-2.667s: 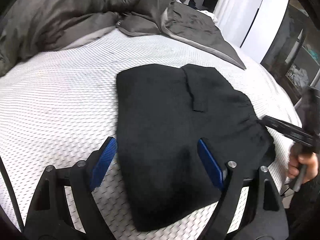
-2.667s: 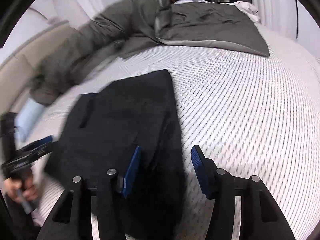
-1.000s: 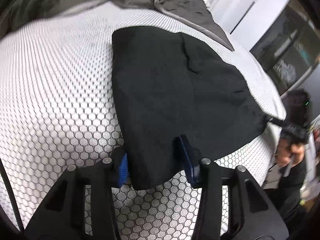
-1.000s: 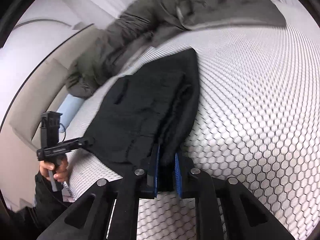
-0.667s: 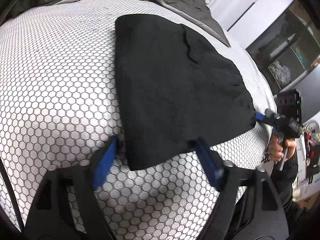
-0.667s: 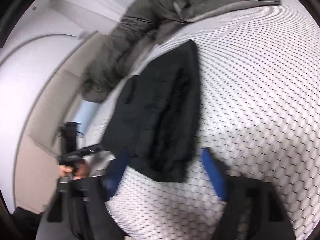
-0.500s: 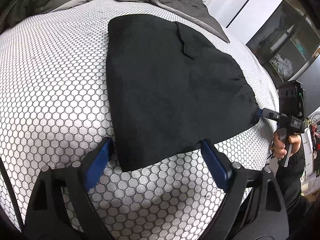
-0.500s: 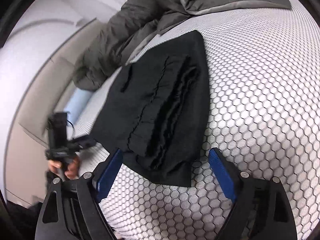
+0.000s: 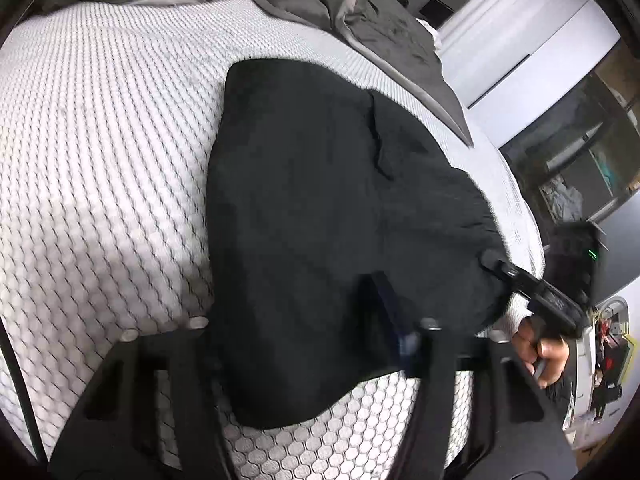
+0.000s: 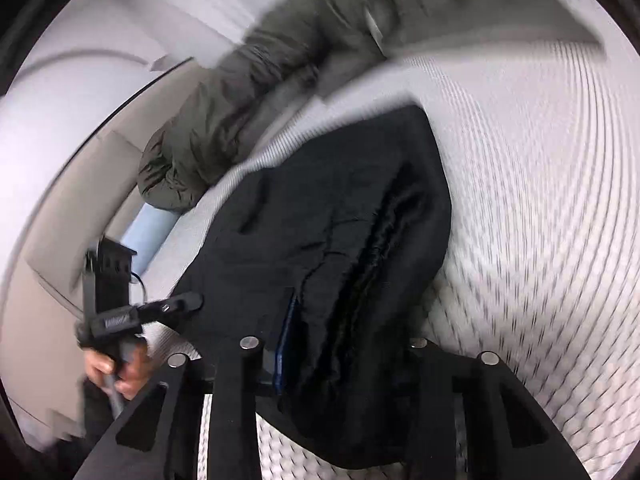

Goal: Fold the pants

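Black folded pants [image 9: 320,208] lie on the white honeycomb mattress [image 9: 92,148]. My left gripper [image 9: 304,320] sits over the near corner of the pants, its jaws wide apart, one blue pad [image 9: 394,320] showing and the other hidden under the cloth. In the right wrist view the pants [image 10: 340,248] fill the centre. My right gripper [image 10: 344,344] straddles their near edge, jaws wide apart, with one blue pad [image 10: 286,344] visible and cloth draped between the fingers. Each gripper also shows in the other's view, at the right [image 9: 520,276] and at the left [image 10: 176,304], touching the pants' edge.
A rumpled grey duvet [image 9: 360,12] is heaped at the head of the bed, also seen in the right wrist view [image 10: 248,92]. A white wardrobe [image 9: 516,40] and dark shelves [image 9: 580,160] stand past the bed's right side. A pale blue pillow [image 10: 148,228] lies by the beige headboard.
Both grippers closed on the pants' near edge a second ago, then opened and drew back. Now both have pushed forward again so the pants' near edge lies between the wide jaws.
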The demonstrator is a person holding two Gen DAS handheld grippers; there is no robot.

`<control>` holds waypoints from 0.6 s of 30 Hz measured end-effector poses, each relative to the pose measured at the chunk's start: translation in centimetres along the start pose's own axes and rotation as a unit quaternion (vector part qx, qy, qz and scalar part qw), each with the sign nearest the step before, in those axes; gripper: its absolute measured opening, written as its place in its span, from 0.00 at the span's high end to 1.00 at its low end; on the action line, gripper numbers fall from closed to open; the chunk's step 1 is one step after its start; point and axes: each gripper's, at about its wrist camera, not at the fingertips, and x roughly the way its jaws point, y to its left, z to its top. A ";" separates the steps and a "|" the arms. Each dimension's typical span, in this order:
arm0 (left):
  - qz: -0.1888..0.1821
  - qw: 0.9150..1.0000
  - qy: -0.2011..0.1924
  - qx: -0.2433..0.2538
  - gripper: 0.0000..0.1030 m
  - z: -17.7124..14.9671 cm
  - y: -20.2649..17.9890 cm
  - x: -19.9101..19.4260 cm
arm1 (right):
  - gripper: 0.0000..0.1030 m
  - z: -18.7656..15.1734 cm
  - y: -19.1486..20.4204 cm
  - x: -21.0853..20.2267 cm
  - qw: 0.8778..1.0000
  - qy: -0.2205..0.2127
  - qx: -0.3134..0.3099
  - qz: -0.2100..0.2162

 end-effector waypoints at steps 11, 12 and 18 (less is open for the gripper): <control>0.065 0.997 0.008 0.036 0.32 -0.5 -0.2 1.0 | 0.46 -0.8 -2.6 1.0 0.997 0.061 0.038 -0.012; 0.090 0.995 0.000 0.047 0.20 -1.1 -0.2 0.7 | 0.41 -1.1 -2.2 0.6 0.998 0.059 0.022 -0.031; 0.151 0.983 -0.009 0.104 0.00 -3.8 -2.0 0.7 | 0.15 -3.7 -1.1 -2.4 0.987 0.049 -0.048 -0.147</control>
